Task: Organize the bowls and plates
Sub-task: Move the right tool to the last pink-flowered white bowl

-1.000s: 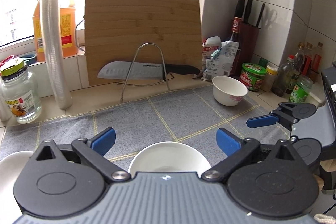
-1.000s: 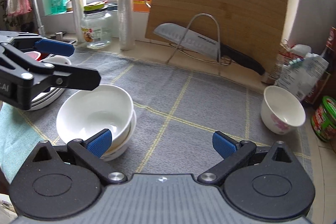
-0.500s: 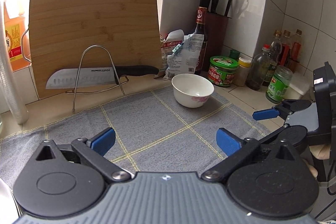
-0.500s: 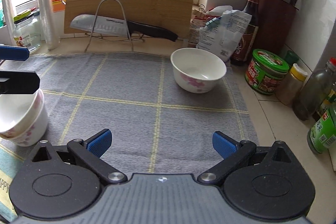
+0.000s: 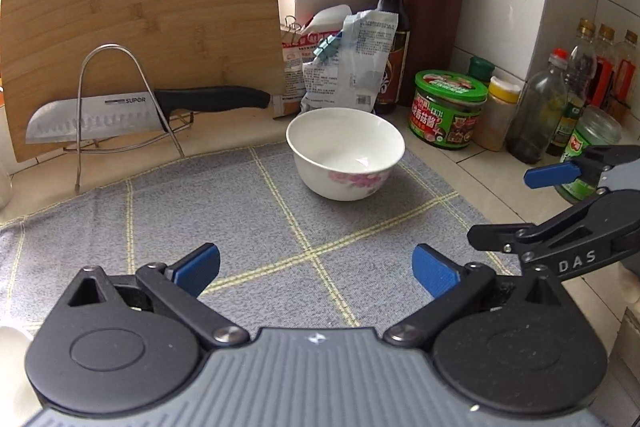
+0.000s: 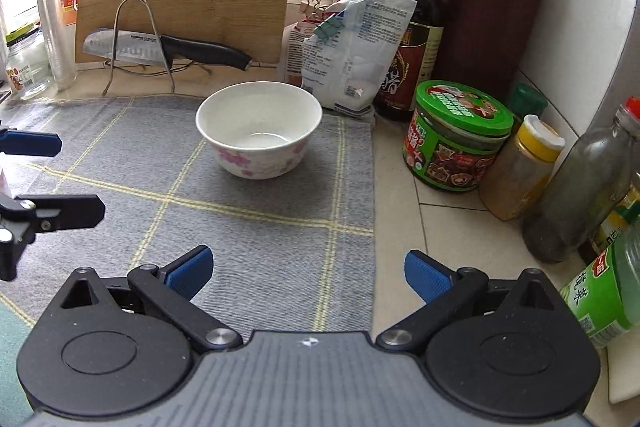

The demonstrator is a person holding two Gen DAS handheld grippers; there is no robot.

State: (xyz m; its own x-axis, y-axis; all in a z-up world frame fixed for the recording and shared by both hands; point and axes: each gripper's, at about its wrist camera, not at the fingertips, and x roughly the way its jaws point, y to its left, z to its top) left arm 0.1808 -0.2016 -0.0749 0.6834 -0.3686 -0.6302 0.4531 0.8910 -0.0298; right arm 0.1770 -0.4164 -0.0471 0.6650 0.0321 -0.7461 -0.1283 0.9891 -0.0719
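A white bowl [image 5: 346,153] with pink flowers stands upright and empty on the far right part of the grey checked mat [image 5: 248,227]; the right wrist view has the same bowl [image 6: 259,135] ahead, slightly left. My left gripper [image 5: 316,269] is open over the mat, short of the bowl, nothing between its blue pads. My right gripper [image 6: 306,273] is open too, low over the mat's right edge. Each gripper shows in the other's view: the right gripper [image 5: 536,207] at the right, the left gripper [image 6: 56,175] at the left.
A bamboo cutting board [image 5: 140,27] leans at the back behind a wire rack holding a knife [image 5: 148,109]. Bags, a dark sauce bottle [image 6: 416,23], a knife block [image 6: 486,15], a green jar [image 6: 456,137] and several bottles crowd the right counter by the tiled wall.
Both grippers have swung right, away from the stacked white bowls and plates, which have left both views. The flowered bowl is now closer and more central in each view.
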